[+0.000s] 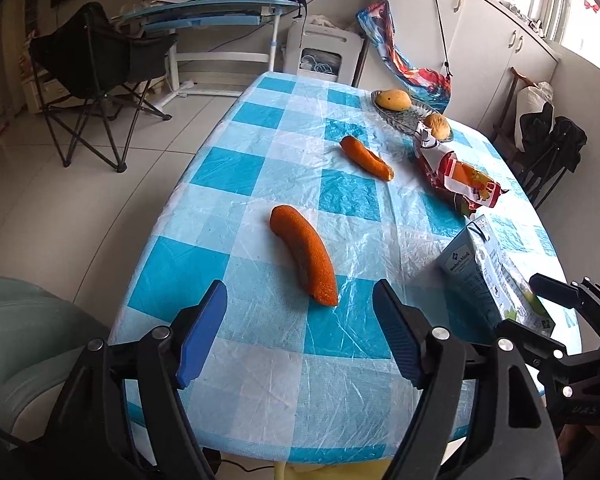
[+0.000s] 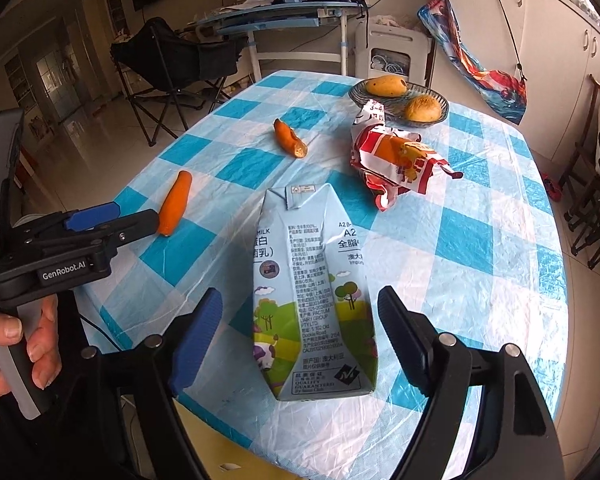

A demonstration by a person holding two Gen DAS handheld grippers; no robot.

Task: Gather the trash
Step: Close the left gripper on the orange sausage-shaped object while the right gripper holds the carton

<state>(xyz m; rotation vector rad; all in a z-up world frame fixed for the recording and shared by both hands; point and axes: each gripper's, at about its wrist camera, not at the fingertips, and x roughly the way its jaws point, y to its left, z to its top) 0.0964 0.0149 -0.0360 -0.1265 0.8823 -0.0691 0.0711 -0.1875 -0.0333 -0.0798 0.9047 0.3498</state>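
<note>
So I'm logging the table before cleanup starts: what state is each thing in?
milk carton: lying flat, dented
red wrapper: crumpled
near orange piece: whole
far orange piece: end bitten
left gripper: open, empty
right gripper: open, carton between, untouched

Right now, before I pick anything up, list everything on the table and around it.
milk carton: one, pale blue, flattened, near edge, between right tool's fingers, untouched
orange sticks: two; nearer one ahead of left tool, farther one mid-table
crumpled wrapper: one, red and white, beside the bowl
bowl: one, dark, far right, holding two yellow-brown fruits
tablecloth: blue and white checks
folding chair: black, on the floor left
left tool: open
right tool: open
</note>
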